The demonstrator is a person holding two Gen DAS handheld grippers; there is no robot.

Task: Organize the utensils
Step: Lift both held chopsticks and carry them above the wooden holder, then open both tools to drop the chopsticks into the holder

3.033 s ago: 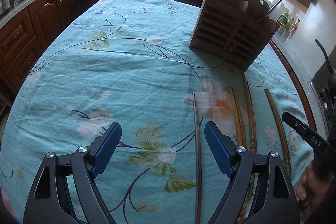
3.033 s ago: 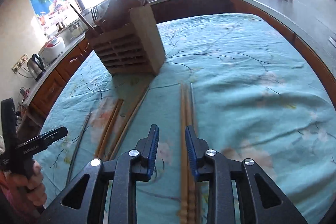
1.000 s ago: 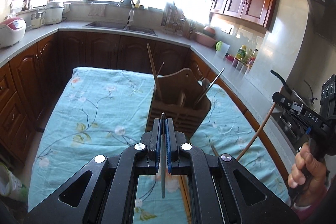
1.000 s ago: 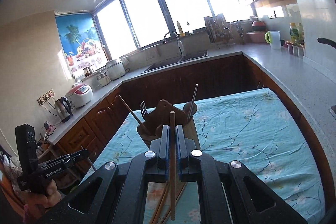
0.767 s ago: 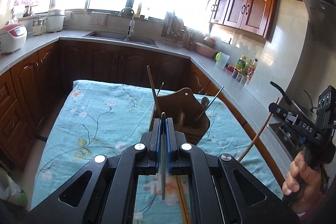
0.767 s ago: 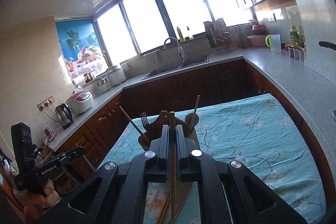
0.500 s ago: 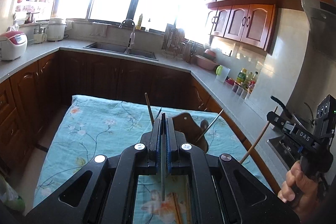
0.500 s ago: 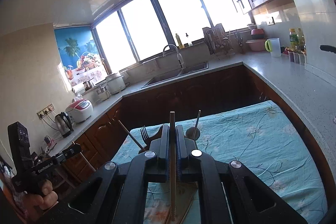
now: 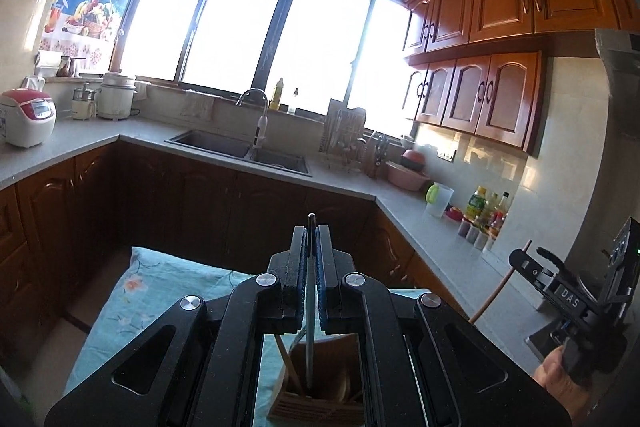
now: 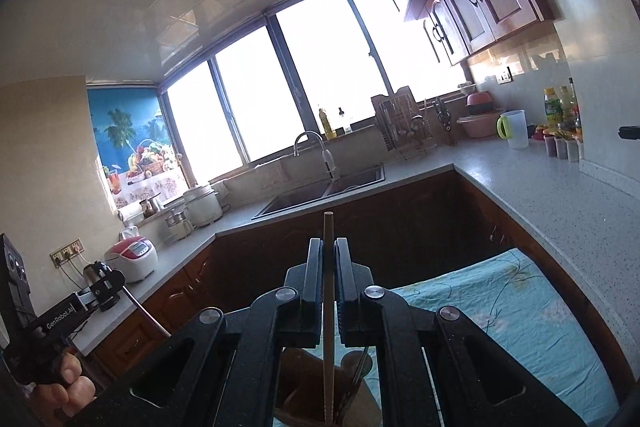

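Both grippers are now lifted higher above the holder than a moment ago. Left view: left gripper (image 9: 311,259) is clamping one chopstick (image 9: 309,339), hanging upright over the holder (image 9: 320,399). Right view: right gripper (image 10: 328,275) is clenching one chopstick (image 10: 328,367), upright over the holder (image 10: 304,387).

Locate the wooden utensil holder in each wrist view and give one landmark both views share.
Left wrist: the wooden utensil holder sits at bottom centre, seen between the left gripper arms, below its dark chopstick.
Right wrist: the holder is at bottom centre, mostly hidden by the right gripper, behind its pale chopstick.
Shared landmark: the sink faucet.
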